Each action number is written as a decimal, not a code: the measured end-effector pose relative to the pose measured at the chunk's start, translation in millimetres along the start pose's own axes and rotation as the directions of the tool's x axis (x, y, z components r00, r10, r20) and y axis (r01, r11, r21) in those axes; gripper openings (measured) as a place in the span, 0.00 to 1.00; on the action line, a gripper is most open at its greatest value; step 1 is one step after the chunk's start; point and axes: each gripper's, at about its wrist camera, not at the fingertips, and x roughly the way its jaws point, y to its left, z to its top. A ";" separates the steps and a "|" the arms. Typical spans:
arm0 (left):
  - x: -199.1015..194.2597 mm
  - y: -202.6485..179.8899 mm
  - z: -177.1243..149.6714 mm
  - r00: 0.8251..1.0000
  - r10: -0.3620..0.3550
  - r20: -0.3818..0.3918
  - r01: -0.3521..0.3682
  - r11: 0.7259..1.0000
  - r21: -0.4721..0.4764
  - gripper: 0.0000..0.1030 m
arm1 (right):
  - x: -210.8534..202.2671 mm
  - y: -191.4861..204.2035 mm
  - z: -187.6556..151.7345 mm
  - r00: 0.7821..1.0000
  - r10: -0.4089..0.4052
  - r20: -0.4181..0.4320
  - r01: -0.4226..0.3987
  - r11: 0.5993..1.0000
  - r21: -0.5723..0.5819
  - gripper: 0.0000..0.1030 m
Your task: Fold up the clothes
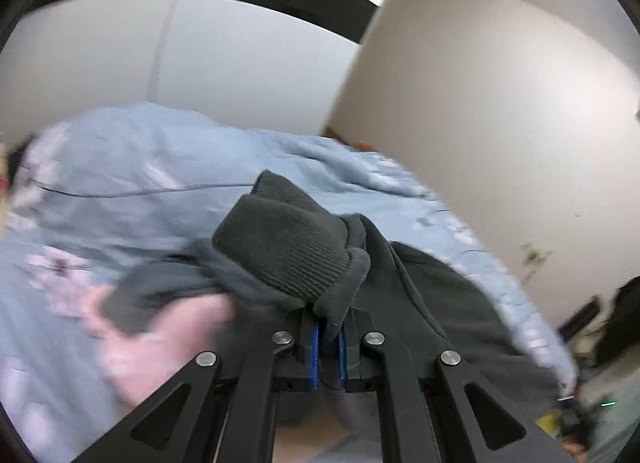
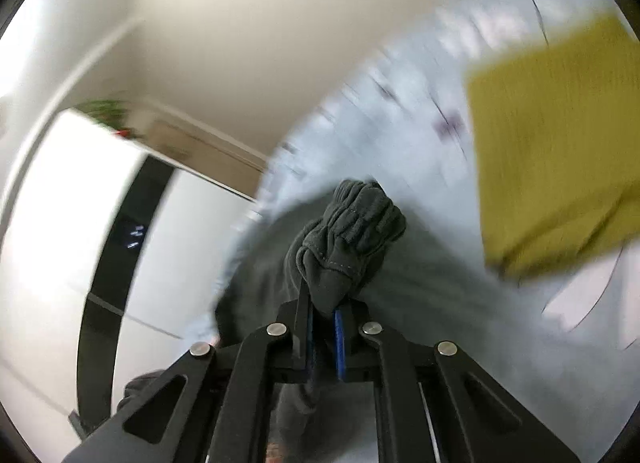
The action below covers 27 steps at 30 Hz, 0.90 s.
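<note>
A dark grey sweatshirt (image 1: pixel 440 295) hangs over a bed with a light blue floral cover (image 1: pixel 160 167). My left gripper (image 1: pixel 328 337) is shut on the sweatshirt's ribbed hem or cuff (image 1: pixel 280 247), which bunches above the blue pads. My right gripper (image 2: pixel 325 323) is shut on another bunched edge of the same grey sweatshirt (image 2: pixel 348 231), with the rest of it hanging below over the bed cover (image 2: pixel 400 135). Both views are motion-blurred.
A folded mustard-yellow garment (image 2: pixel 560 151) lies on the bed to the right in the right wrist view. A pink cloth (image 1: pixel 152 343) lies at the lower left in the left wrist view. White wardrobe doors (image 1: pixel 240 63) and a wall (image 1: pixel 500 103) stand behind the bed.
</note>
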 end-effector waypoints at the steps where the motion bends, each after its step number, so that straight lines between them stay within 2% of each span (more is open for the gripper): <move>1: 5.0 8.5 -6.6 0.999 0.025 -0.022 -0.026 1.000 -0.008 0.07 | -12.7 0.1 -0.3 1.000 -0.009 0.012 0.009 1.000 -0.013 0.07; 2: 9.5 22.4 -13.9 0.997 0.042 -0.065 -0.044 0.999 -0.027 0.07 | -25.2 -0.2 -0.9 1.000 -0.020 0.023 0.020 0.999 -0.025 0.07; 4: 27.5 50.6 -34.6 0.984 0.014 -0.175 -0.031 0.995 -0.096 0.07 | -26.4 -19.1 -7.9 0.997 -0.075 -0.003 0.075 0.997 0.015 0.07; 6: 50.0 67.3 -60.9 0.957 0.043 -0.286 -0.081 0.989 -0.124 0.07 | -19.8 -54.1 -22.1 0.981 -0.168 -0.097 0.175 0.982 0.069 0.07; 7: 58.5 70.8 -72.3 0.946 0.067 -0.317 -0.107 0.988 -0.112 0.07 | -15.2 -65.3 -28.9 0.968 -0.211 -0.134 0.223 0.972 0.079 0.07; 9: 72.7 74.3 -89.3 0.926 0.092 -0.365 -0.141 0.984 -0.110 0.06 | -11.1 -83.4 -46.5 0.953 -0.242 -0.183 0.265 0.957 0.115 0.07; 11: 77.8 79.5 -99.4 0.919 0.083 -0.386 -0.140 0.983 -0.122 0.06 | -13.3 -76.7 -45.3 0.950 -0.255 -0.182 0.274 0.957 0.093 0.08; 13: 76.5 81.6 -97.8 0.921 0.058 -0.385 -0.113 0.986 -0.121 0.07 | -15.7 -69.1 -43.5 0.947 -0.267 -0.178 0.283 0.957 0.070 0.08; 14: 75.7 82.5 -96.9 0.922 0.047 -0.384 -0.100 0.988 -0.119 0.09 | -16.9 -65.3 -42.5 0.946 -0.273 -0.176 0.287 0.956 0.058 0.12; 16: 72.4 81.7 -93.4 0.925 0.050 -0.377 -0.091 0.992 -0.092 0.11 | -19.4 -57.6 -40.7 0.943 -0.285 -0.171 0.295 0.955 0.034 0.14; 18: 63.4 77.1 -94.3 0.925 0.049 -0.376 -0.071 0.996 -0.046 0.12 | -18.5 -50.5 -37.4 0.939 -0.303 -0.164 0.308 0.951 0.007 0.27; 20: 59.9 68.8 -98.5 0.923 0.064 -0.379 -0.061 0.998 0.019 0.18 | -19.8 -38.8 -37.7 0.931 -0.335 -0.144 0.332 0.942 -0.039 0.35; 22: 55.7 62.9 -99.3 0.920 0.081 -0.383 -0.050 0.995 0.090 0.22 | -10.6 -27.0 -35.4 0.917 -0.384 -0.111 0.376 0.923 -0.084 0.38; 25: 51.4 52.0 -99.7 0.918 0.099 -0.383 -0.028 0.982 0.186 0.32 | -20.5 -5.0 -34.5 0.895 -0.445 -0.036 0.435 0.887 -0.154 0.43; 27: 49.2 49.2 -100.3 0.916 0.095 -0.389 -0.016 0.979 0.202 0.40 | -16.4 13.3 -36.9 0.897 -0.440 -0.027 0.426 0.881 -0.205 0.45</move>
